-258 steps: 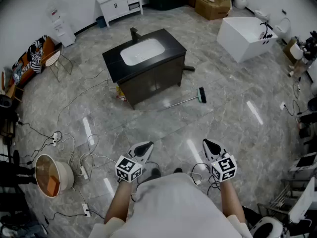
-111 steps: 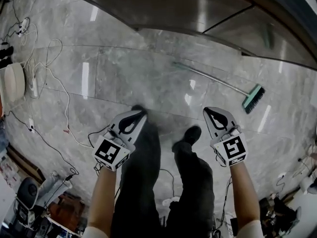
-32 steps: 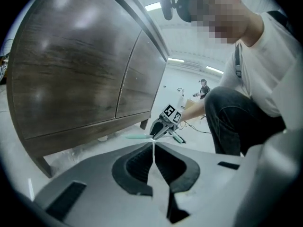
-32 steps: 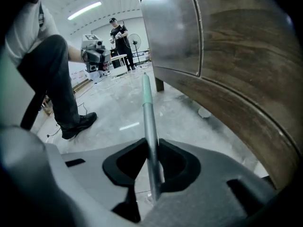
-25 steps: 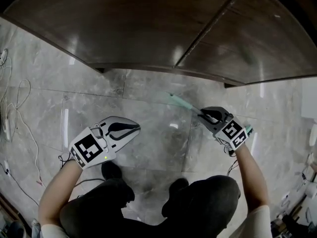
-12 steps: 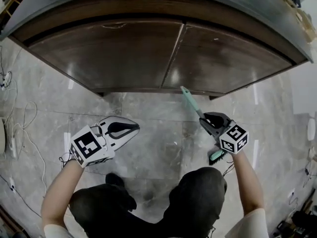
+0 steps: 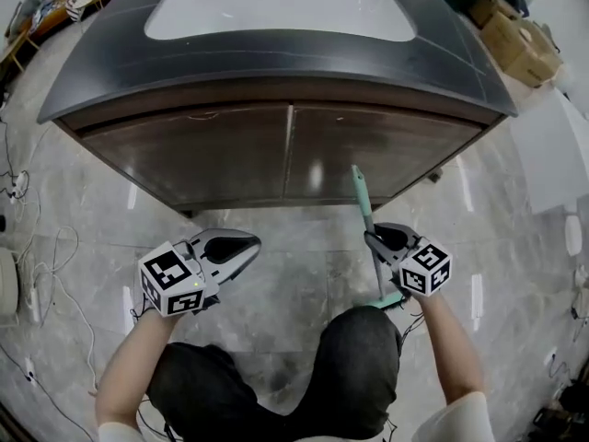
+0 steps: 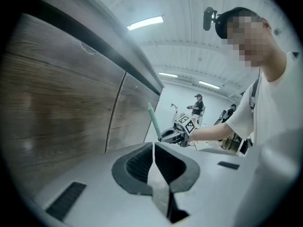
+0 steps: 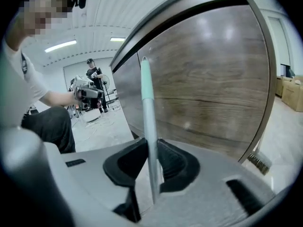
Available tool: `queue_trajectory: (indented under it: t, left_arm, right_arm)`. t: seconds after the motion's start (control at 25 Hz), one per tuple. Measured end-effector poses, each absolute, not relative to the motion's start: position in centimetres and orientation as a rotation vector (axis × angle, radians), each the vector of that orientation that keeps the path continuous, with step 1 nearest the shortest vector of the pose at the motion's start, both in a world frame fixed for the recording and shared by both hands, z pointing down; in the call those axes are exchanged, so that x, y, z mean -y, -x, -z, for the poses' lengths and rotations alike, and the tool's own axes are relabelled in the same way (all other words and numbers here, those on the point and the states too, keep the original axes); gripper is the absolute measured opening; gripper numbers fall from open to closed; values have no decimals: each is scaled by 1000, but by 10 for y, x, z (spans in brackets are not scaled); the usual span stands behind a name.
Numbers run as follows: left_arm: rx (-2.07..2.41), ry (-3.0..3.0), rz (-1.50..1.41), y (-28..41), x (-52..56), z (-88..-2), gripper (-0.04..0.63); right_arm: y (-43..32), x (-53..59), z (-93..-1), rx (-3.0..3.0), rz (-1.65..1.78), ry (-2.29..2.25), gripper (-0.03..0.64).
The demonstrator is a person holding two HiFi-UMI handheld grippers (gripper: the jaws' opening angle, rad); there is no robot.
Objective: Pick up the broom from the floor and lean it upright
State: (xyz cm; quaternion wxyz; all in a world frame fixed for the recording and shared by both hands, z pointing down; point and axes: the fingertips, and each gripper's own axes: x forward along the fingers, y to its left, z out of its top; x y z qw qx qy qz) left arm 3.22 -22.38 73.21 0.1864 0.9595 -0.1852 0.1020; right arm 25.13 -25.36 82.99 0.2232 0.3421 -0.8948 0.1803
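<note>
The broom [image 7: 371, 233] has a thin grey handle with a mint-green grip end, and its teal brush head [image 7: 392, 298] hangs low by my right knee. My right gripper [image 7: 385, 238] holds the handle; its jaws are closing and the pads press on it. Seen from the right gripper, the handle [image 9: 150, 126] rises nearly upright out of that gripper [image 9: 152, 156], in front of the wooden cabinet door [image 9: 213, 79]. My left gripper [image 7: 237, 245] is shut and holds nothing, apart to the left; its own view shows the pads of the gripper [image 8: 154, 148] meeting.
The dark vanity cabinet [image 7: 230, 155] with a white sink basin [image 7: 276, 7] stands right in front. Cables [image 7: 41, 247] lie on the marble floor at left. A cardboard box [image 7: 520, 40] sits at the far right. People [image 8: 198, 107] stand far off.
Both grippers have risen. The broom came up off the floor in the right gripper and its handle swung from slanting to nearly upright. The cabinet top has come into view.
</note>
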Motion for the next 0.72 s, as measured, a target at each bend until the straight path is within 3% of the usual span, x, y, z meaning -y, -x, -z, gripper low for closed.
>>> queue_trajectory:
  t: [0.72]
  left_arm:
    - [514, -2748, -232, -69, 211, -717, 12]
  right_arm:
    - [-242, 261, -760, 2590, -631, -1019, 75]
